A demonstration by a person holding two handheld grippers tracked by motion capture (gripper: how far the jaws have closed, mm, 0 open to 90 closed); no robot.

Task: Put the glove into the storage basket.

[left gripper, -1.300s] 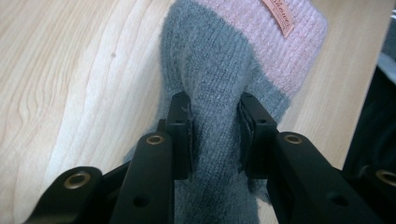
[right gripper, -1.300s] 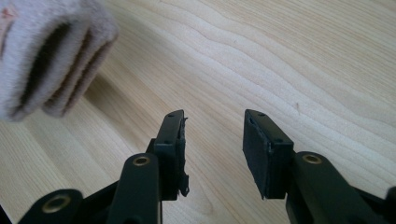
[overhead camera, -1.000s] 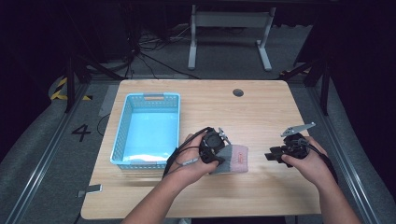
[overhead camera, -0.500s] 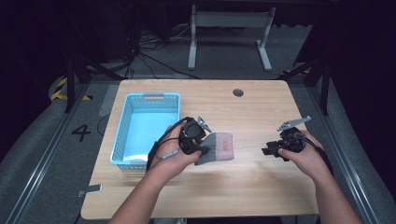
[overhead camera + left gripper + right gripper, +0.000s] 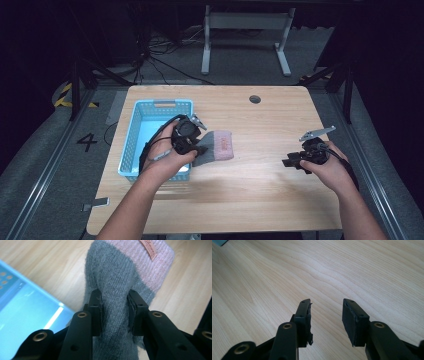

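Note:
A fuzzy grey sock with a pink cuff (image 5: 216, 146) hangs from my left gripper (image 5: 197, 150) just above the table, beside the right wall of the blue basket (image 5: 131, 139). In the left gripper view both pads press into the grey part of the sock (image 5: 113, 290), and the pink cuff with its small label points away. My right gripper (image 5: 290, 162) rests low over the bare wood at the right side of the table. Its jaws stand apart in the right gripper view (image 5: 325, 310) with nothing between them.
The wooden table (image 5: 260, 200) has a round cable hole (image 5: 255, 99) near its far edge. The basket's pale blue floor shows to the left in the left gripper view (image 5: 22, 310). A metal stand (image 5: 245, 30) stands on the floor behind the table.
My left gripper has carried the sock leftward across the table, from near the middle to the basket's right wall, rising slightly. The right gripper has stayed where it was.

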